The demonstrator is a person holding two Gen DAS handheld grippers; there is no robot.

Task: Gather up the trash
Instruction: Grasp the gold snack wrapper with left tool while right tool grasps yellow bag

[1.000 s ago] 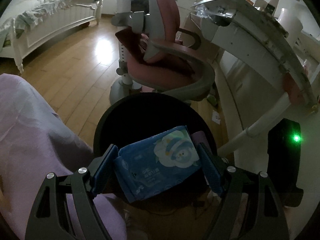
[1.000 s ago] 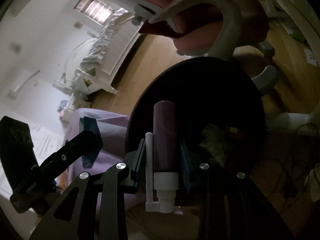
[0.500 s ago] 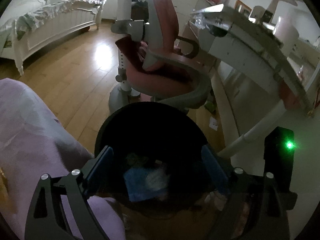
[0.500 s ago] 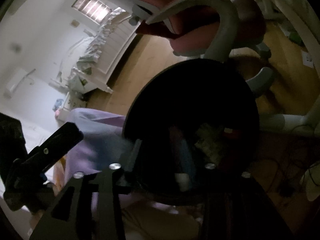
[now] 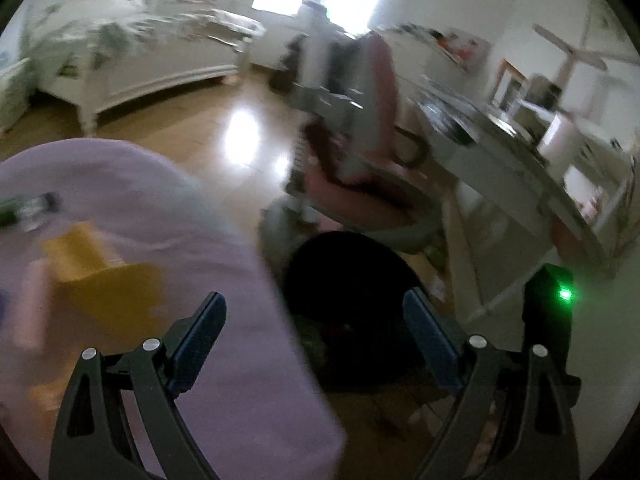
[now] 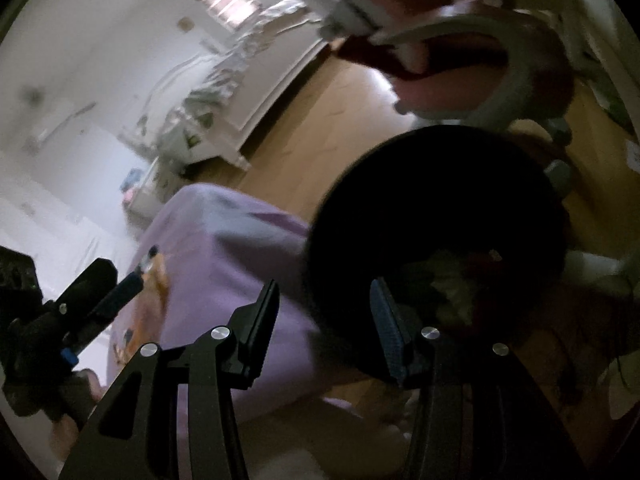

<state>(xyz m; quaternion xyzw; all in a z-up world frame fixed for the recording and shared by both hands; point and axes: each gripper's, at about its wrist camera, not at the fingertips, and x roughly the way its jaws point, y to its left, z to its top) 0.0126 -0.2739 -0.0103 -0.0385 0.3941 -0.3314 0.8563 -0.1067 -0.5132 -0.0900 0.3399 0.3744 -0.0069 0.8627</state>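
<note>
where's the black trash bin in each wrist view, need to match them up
Left wrist: the black trash bin sits low and centre, between the open fingers, right of the purple cloth.
Right wrist: the bin fills the centre right, above the right finger, dim litter inside.
Shared landmark: the pink chair just beyond the bin in both.

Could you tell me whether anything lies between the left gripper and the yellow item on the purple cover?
Nothing visible does. The left gripper has its fingers wide apart and empty, and the blurred yellow item lies on the purple cover just beyond and left of it, with only bare cover between. The black bin stands to the right.
</note>
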